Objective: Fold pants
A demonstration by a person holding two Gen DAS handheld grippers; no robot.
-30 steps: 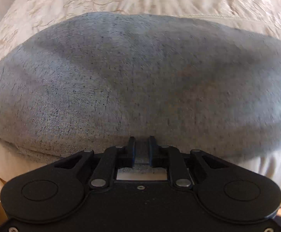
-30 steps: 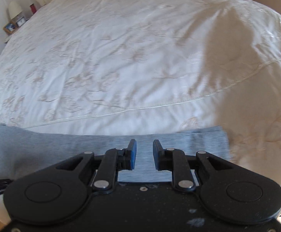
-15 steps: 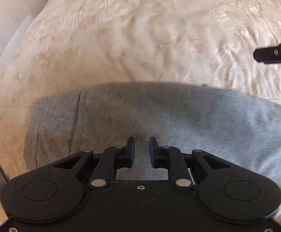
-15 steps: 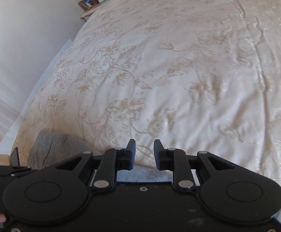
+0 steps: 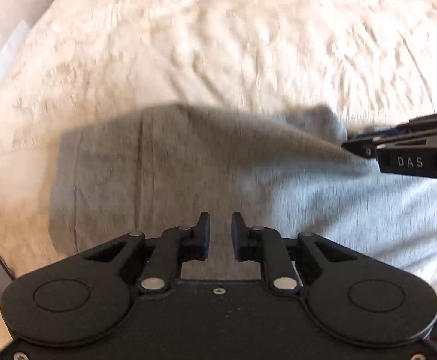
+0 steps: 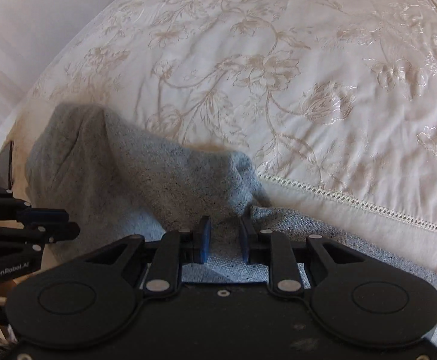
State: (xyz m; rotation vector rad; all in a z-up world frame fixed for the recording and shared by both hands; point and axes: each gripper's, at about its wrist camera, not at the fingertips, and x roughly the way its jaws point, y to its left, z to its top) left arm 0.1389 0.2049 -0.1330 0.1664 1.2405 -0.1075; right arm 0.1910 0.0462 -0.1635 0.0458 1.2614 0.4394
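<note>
The bed [image 6: 308,75] fills both views, covered in a cream spread with a pale floral pattern and an eyelet seam running across its near part. On it, close to the near edge, lie the grey pants [image 5: 158,174], spread sideways; in the left wrist view their left end is flat with a straight vertical crease, while toward the right the cloth rises into a ridge. In the right wrist view that ridge shows as two raised humps of fabric [image 6: 122,162], with a lighter grey layer lying flat under and beside them.

The right gripper [image 6: 222,238] sits low over the pants, its blue-padded fingers a small gap apart with a fold of grey cloth standing between them; whether the pads actually pinch it I cannot tell. In the left wrist view this same gripper [image 5: 356,147] comes in from the right edge, its tip touching the raised ridge.

The left gripper [image 5: 220,232] hovers above the flat part of the pants, fingers released, nothing between them
</note>
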